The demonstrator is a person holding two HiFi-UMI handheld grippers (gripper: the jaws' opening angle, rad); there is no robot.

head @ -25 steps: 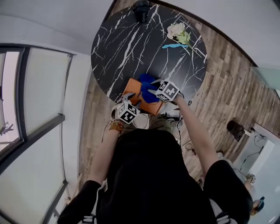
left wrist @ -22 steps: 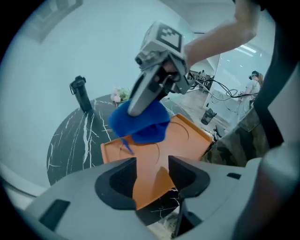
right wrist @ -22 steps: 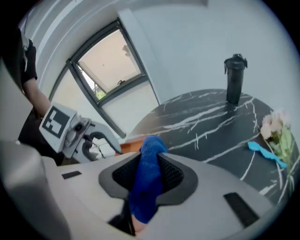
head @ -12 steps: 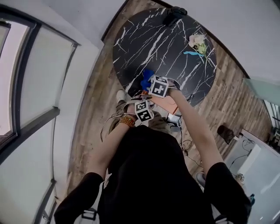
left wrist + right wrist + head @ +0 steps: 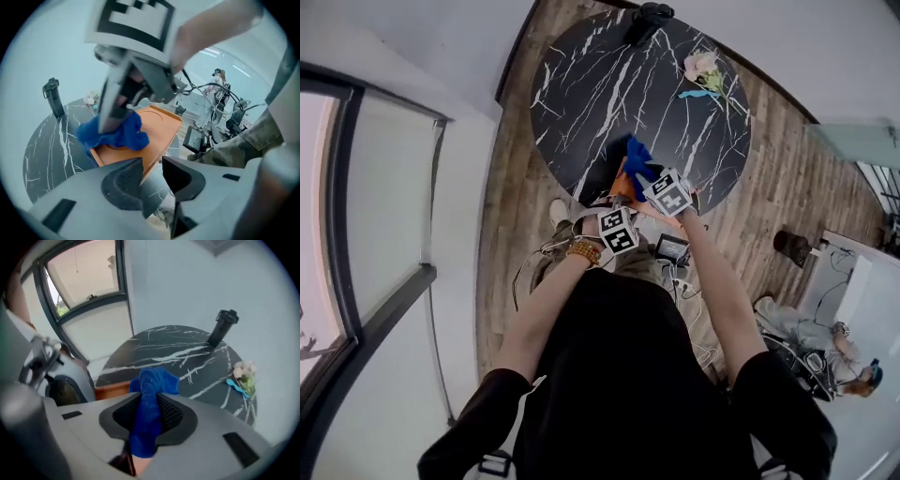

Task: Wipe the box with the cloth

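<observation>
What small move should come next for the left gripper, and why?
Probably finish closing the left gripper on the near edge of the orange box. Its jaws have just been closing but stand apart, the edge at their gap, unpressed. The right gripper is shut on the blue cloth, which lies on the box, so a steady box would help the wipe.

The head view looks steeply down from high above onto the round tabletop [image 5: 600, 84], some way off. Each gripper view rides close behind its own jaws, low over the near edge. All three share the cloth [image 5: 639, 157], box [image 5: 621, 184] and tabletop.
</observation>
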